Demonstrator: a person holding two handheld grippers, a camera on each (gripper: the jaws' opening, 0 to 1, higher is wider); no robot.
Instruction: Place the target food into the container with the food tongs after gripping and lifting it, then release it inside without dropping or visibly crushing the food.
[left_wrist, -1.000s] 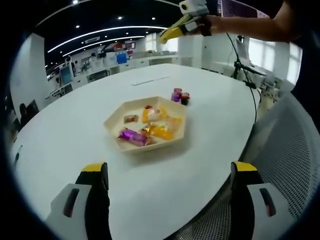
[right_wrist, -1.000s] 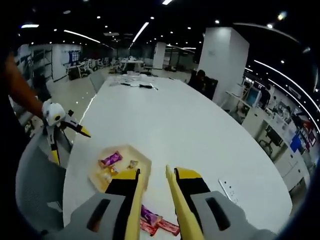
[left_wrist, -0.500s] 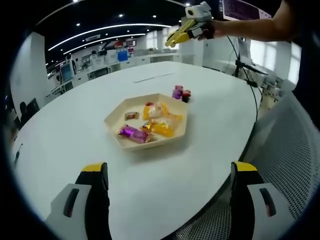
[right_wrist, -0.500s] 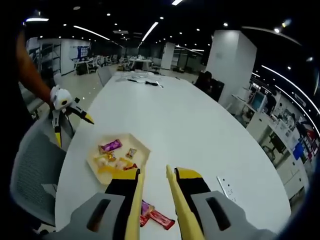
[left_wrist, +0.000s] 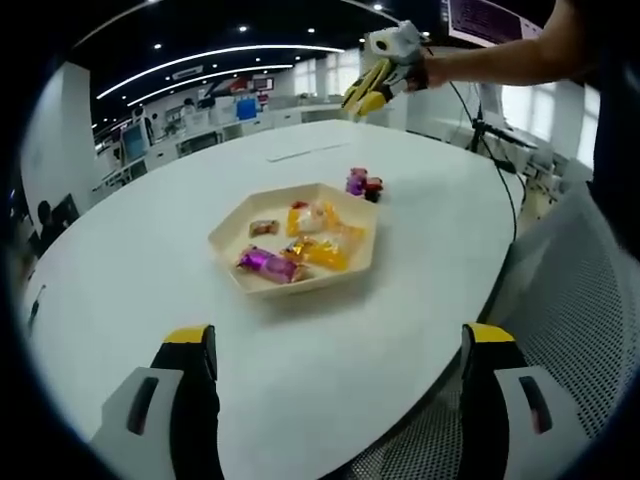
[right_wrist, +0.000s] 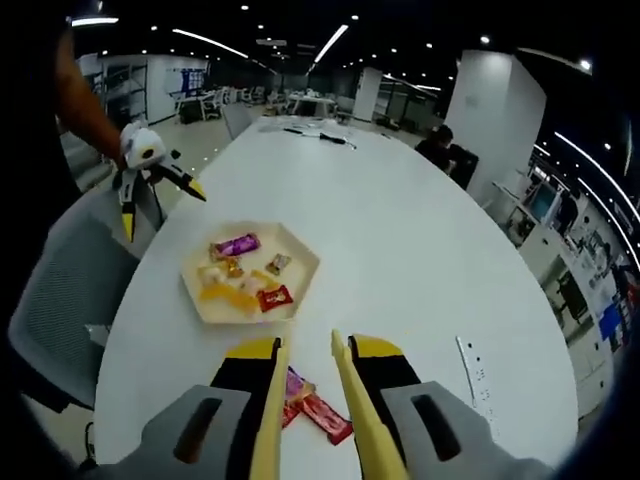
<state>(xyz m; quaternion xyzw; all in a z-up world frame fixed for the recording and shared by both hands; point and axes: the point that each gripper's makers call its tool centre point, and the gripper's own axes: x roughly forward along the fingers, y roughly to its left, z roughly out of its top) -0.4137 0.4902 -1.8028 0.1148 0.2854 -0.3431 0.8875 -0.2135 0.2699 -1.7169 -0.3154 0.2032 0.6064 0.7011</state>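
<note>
A cream hexagonal tray (left_wrist: 226, 244) (right_wrist: 301, 263) on the white table holds several wrapped snacks, among them a purple one (left_wrist: 262, 266) and orange ones (left_wrist: 326, 256). A few purple and red wrapped snacks (left_wrist: 362, 185) (right_wrist: 312, 404) lie on the table beside the tray. My left gripper (left_wrist: 338, 336) hovers at the table's near edge with its jaws wide open and empty; it also shows held in a hand (right_wrist: 163, 212). My right gripper (right_wrist: 306, 343) hangs above the loose snacks, its yellow jaws a narrow gap apart with nothing between them. It hangs high past the tray (left_wrist: 372, 88).
A grey mesh chair (left_wrist: 565, 320) (right_wrist: 55, 300) stands at the table's edge by the left gripper. A power socket strip (right_wrist: 474, 365) is set into the table. A person's arm (left_wrist: 500, 60) reaches over. Desks and a tripod stand farther back.
The right gripper has moved over the table, so the tray and loose snacks sit higher and fuller in its view. In the left gripper view it has shifted right and slightly down.
</note>
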